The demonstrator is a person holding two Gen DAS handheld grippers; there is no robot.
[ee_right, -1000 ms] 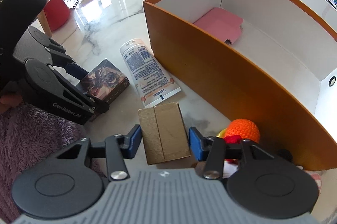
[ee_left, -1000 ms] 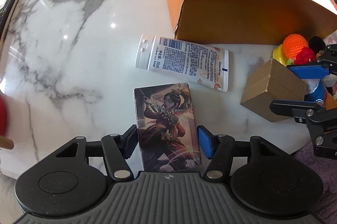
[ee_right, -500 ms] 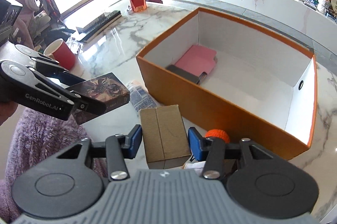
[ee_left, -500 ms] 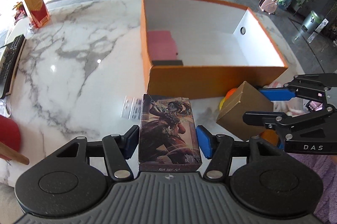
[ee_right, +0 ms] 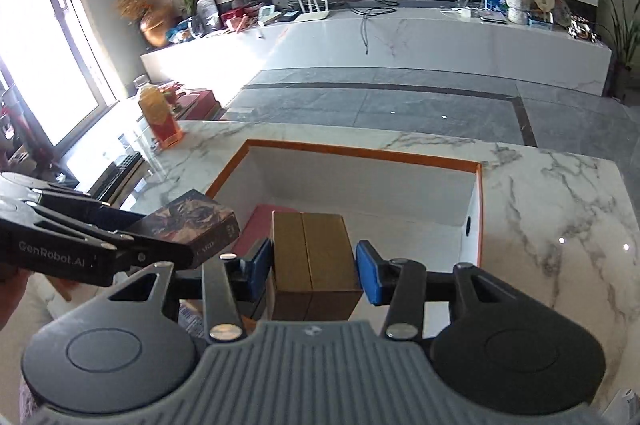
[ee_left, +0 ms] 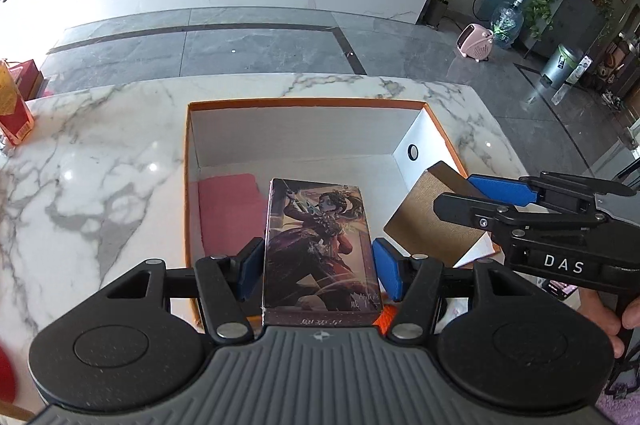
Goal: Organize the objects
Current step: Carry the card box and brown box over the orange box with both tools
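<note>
My left gripper (ee_left: 319,271) is shut on an illustrated card box (ee_left: 318,245), its blue pads pressing both long sides. It hangs above the near wall of the open orange box (ee_left: 304,101). To its right, my right gripper (ee_left: 472,195) is shut on a brown cardboard box (ee_left: 428,221) over the orange box's right end. In the right wrist view the brown cardboard box (ee_right: 312,257) sits between the blue pads of the right gripper (ee_right: 314,271), and the card box (ee_right: 188,229) is at the left in the left gripper (ee_right: 132,237). A pink flat item (ee_left: 228,201) lies inside the orange box (ee_right: 360,153).
The white marble table (ee_left: 100,165) carries a red carton (ee_left: 12,117) at the far left. An orange crocheted toy (ee_left: 386,317) and a printed tube (ee_right: 188,317) peek out below the grippers. A dark keyboard (ee_right: 120,173) lies near the table's left edge.
Both grippers have risen from the tabletop with their boxes and moved forward over the orange box. The tube and the toys have dropped almost out of view.
</note>
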